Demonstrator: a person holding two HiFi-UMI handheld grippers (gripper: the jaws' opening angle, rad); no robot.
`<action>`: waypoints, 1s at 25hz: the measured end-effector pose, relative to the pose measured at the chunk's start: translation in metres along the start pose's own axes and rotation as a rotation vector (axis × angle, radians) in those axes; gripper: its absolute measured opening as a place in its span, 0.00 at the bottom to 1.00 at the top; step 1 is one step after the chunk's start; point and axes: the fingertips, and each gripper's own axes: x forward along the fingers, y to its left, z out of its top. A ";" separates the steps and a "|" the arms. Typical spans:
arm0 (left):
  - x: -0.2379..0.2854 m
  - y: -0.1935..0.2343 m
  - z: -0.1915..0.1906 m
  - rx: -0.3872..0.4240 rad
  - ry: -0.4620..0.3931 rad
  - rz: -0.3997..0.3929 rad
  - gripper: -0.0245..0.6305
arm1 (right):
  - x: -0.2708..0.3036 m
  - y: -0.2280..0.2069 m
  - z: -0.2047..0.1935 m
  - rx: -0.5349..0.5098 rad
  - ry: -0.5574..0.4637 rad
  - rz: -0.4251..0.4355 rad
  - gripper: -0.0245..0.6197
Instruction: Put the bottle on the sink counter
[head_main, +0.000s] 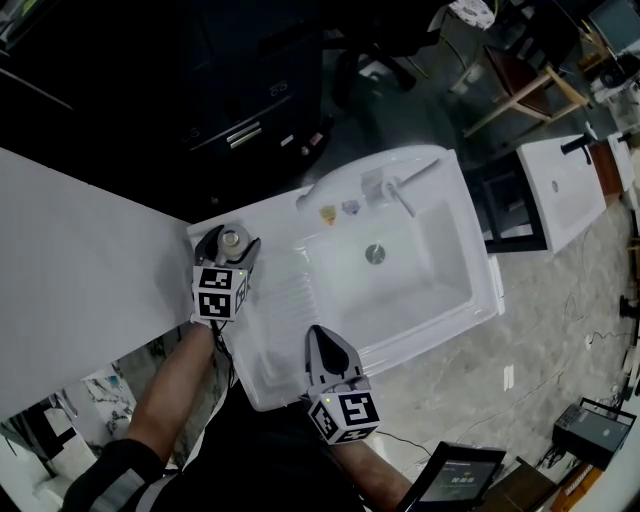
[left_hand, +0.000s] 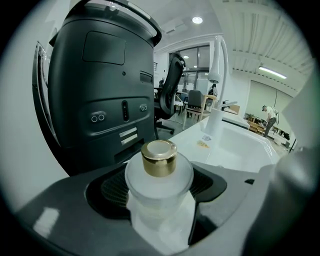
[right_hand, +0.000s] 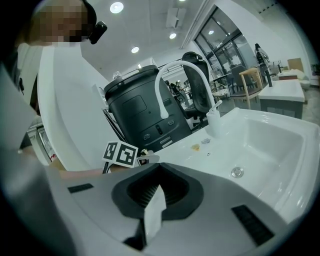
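A frosted bottle (left_hand: 159, 176) with a gold cap (left_hand: 159, 158) stands upright between the jaws of my left gripper (head_main: 228, 240), which is shut on it. In the head view the bottle (head_main: 232, 239) is over the back left corner of the white sink counter (head_main: 275, 335), by the ribbed drainboard. Whether its base touches the counter is hidden. My right gripper (head_main: 318, 335) is shut with nothing in it, over the counter's front edge. In the right gripper view its jaws (right_hand: 154, 202) meet, and the left gripper's marker cube (right_hand: 120, 154) shows beyond them.
The basin with its drain (head_main: 375, 254) and the white faucet (head_main: 400, 190) lie right of the drainboard. Two small items (head_main: 338, 210) sit on the back ledge. A black bin (left_hand: 100, 90) stands behind the counter and a white panel (head_main: 80, 270) at its left. A tablet (head_main: 460, 482) lies at the lower right.
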 end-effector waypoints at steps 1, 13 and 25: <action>0.000 0.000 0.000 0.004 0.000 0.001 0.56 | 0.000 0.001 -0.001 -0.001 0.002 0.002 0.03; 0.000 0.000 -0.007 0.051 0.034 0.019 0.56 | -0.004 0.009 -0.005 -0.002 -0.003 0.014 0.03; 0.000 0.001 -0.013 0.064 0.079 0.063 0.56 | -0.020 0.011 -0.008 -0.009 -0.018 0.013 0.03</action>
